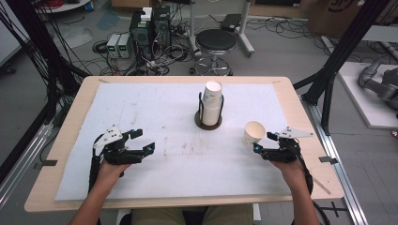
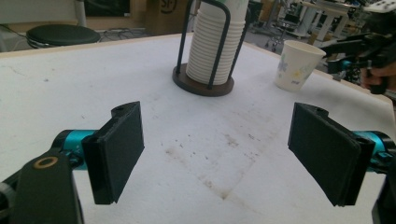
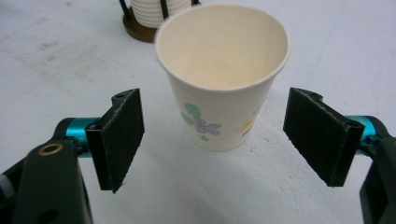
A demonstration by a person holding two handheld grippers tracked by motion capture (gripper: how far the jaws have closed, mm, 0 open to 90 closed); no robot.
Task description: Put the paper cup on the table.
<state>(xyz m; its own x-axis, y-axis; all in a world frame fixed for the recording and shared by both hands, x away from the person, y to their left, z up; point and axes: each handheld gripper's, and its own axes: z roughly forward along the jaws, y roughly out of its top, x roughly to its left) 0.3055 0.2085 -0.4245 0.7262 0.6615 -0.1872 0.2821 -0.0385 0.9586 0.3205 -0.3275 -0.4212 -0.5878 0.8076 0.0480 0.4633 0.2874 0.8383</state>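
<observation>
A white paper cup with small painted flowers [image 1: 254, 134] stands upright on the white sheet [image 1: 164, 112] that covers the pale wooden table [image 1: 70, 119]. In the high view it is at the right of the frame, a little below the middle. Its open mouth faces up and it looks empty inside.

The right gripper [image 1: 264, 142] is just beside this cup, in the lower right of the high view, held in the person's right hand [image 1: 287, 165]. Its jaws are let go and stand wide. In the right gripper view the cup [image 3: 223, 74] sits in the middle of the frame, between the two black pads [image 3: 122, 136] but a bit farther off, and the pads do not touch it. White sheet shows on both sides of the cup.

The left gripper [image 1: 142, 140] is in the lower left of the high view, held in the person's left hand [image 1: 109, 169]. It is well apart from the cup. Its jaws are wide too, with nothing between them but the stained sheet, as the left gripper view shows.

A tall stack of white paper cups [image 1: 212, 102] stands in a dark wire holder with a round brown base [image 1: 208, 123] near the top middle of the sheet. The single cup is to the lower right of that stack, near it but not touching.
</observation>
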